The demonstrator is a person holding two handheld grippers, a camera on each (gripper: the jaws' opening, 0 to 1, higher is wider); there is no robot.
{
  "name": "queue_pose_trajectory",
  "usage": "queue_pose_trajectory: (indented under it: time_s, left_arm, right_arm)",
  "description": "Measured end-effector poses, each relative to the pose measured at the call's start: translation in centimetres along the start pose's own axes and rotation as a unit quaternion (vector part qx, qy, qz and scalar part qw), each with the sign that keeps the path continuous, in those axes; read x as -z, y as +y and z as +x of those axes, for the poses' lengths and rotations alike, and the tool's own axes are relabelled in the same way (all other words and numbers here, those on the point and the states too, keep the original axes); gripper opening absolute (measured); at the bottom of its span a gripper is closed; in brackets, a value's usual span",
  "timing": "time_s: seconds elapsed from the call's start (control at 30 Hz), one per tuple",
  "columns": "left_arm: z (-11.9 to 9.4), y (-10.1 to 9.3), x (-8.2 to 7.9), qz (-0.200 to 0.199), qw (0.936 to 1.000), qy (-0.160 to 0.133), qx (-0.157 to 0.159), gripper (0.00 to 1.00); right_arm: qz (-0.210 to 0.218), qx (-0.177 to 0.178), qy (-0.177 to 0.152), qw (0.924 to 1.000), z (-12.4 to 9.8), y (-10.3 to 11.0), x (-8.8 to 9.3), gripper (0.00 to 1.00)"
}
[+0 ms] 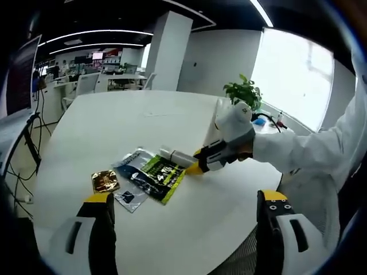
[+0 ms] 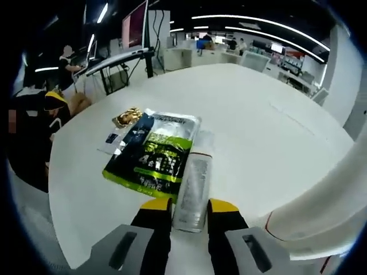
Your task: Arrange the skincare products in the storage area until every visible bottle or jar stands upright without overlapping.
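Right claw (image 2: 189, 213) grips a tube lying flat; left claw (image 1: 186, 209) hangs open and empty.

The tube (image 2: 193, 192) lies on the tabletop (image 2: 269, 143), its far end touching the green pouch (image 2: 155, 154). Raised on end, it may slip in the jaws, since they pinch it near one end, or drag the pouch and the sachets beyond it: the dark one (image 2: 135, 133), the gold one (image 2: 127, 116). The round white tabletop is smooth, so a narrow tube could topple. Farther off: office desks, a monitor, a potted plant (image 1: 243, 91) by the window.
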State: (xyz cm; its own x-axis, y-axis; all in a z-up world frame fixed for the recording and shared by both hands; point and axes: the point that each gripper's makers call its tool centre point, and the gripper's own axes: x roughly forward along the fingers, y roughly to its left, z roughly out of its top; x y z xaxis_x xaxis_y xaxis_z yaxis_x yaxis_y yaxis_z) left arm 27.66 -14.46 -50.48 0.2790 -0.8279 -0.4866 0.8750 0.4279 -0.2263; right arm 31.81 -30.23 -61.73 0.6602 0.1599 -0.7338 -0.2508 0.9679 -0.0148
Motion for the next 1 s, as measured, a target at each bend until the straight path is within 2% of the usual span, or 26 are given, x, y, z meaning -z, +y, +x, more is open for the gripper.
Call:
queue_pose_trajectory:
  time_s: [0.13,0.47,0.73,0.9,1.0]
  left_arm:
    - [0.3,-0.4,0.3,-0.003,1.0,0.004,0.003,0.97]
    - [0.9,-1.2,0.5,-0.011,0.9998,0.005,0.017,0.94]
    - [1.6,-1.5,0.5,-0.024,0.9993,0.003,0.028,0.91]
    - [2.0,-1.6,0.1,-0.028,0.999,0.002,0.034,0.91]
    - [2.5,-1.7,-0.3,-0.034,0.9986,-0.003,0.04,0.9]
  right_arm:
    - [-0.005,-0.003,0.003,1.0,-0.6,0.2,0.5,0.14]
    - [0.016,-0.017,0.01,0.9997,-2.3,1.6,1.9,0.14]
    - [0.022,-0.025,0.01,0.9994,-2.9,1.4,2.3,0.13]
    - [0.039,-0.034,0.01,0.9986,-3.4,1.6,2.9,0.13]
    - [0.069,-0.046,0.004,0.9965,-3.6,2.0,3.2,0.13]
